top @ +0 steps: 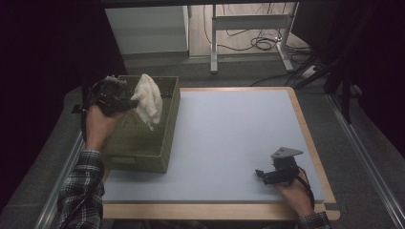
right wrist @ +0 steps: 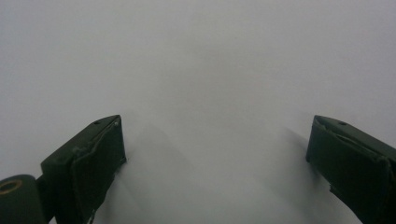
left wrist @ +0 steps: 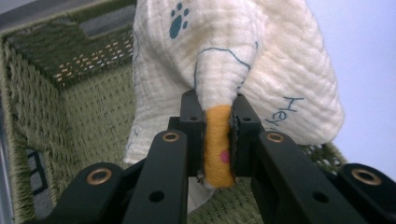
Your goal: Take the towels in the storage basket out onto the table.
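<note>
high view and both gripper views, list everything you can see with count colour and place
cloth: 1, cream with blue paw print and lettering plus an orange patch, hanging over the basket
basket: 1, olive green woven, left side of the table
table: 1, pale blue-grey top with wooden edge, centre
desk frame: 1, grey, on the floor beyond the table
cables: several, black, on the floor by that frame
left gripper: 1, black, shut on the cloth
right gripper: 1, black, jaws open, low on the table's right
sleeves: 2, plaid, bottom edge

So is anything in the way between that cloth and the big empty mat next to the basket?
Nothing visible. The left gripper holds the cloth above the basket rim, and the mat beside it lies bare.
</note>
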A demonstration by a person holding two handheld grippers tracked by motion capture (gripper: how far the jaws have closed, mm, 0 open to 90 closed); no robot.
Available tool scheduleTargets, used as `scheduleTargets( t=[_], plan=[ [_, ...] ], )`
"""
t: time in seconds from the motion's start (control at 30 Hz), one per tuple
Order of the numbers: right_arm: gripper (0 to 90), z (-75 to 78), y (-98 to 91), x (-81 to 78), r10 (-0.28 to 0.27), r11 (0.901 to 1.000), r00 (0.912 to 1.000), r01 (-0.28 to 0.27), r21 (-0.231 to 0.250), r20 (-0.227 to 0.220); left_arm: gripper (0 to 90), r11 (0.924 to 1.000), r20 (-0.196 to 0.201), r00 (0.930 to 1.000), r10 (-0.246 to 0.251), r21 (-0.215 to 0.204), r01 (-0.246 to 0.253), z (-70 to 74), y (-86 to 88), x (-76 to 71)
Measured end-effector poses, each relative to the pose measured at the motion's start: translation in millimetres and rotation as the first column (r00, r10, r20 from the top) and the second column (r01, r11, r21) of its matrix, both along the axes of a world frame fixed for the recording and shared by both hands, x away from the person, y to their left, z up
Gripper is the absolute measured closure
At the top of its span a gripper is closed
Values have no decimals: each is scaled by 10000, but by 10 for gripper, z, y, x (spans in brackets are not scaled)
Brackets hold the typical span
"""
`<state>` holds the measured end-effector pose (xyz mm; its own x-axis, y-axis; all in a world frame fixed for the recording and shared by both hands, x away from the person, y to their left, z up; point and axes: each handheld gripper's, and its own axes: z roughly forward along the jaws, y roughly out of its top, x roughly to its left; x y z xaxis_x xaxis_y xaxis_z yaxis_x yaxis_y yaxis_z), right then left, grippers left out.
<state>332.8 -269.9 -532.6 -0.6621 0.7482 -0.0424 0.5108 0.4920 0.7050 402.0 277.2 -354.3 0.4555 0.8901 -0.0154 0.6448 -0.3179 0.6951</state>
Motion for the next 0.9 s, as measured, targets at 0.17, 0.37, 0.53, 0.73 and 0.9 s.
scheduleTargets(
  t=[0.17, 0.37, 0.53, 0.73, 0.9],
  plan=[
    [44, 0, 0, 0, 1, 10000, 10000, -1, 0, 1, 794, 9990, 201, 9991, -362, -243, 367, 86, -76, -62],
    [44, 0, 0, 0, 0, 10000, 10000, 0, 3, -2, 794, 9955, 420, 9951, -890, -274, 902, 170, -255, -82],
    [44, 0, -1, 0, 3, 10000, 10000, -3, 4, -3, 794, 9925, 499, 9918, -1179, -261, 1193, 216, -376, -80],
    [44, 0, 0, 0, 2, 10000, 10000, -2, 6, -5, 793, 9882, 631, 9867, -1500, -232, 1517, 275, -543, -65],
    [44, 0, -1, 1, 4, 10000, 10000, -4, 2, 1, 793, 9844, 696, 9826, -1721, -237, 1741, 320, -659, -35]
  ],
)
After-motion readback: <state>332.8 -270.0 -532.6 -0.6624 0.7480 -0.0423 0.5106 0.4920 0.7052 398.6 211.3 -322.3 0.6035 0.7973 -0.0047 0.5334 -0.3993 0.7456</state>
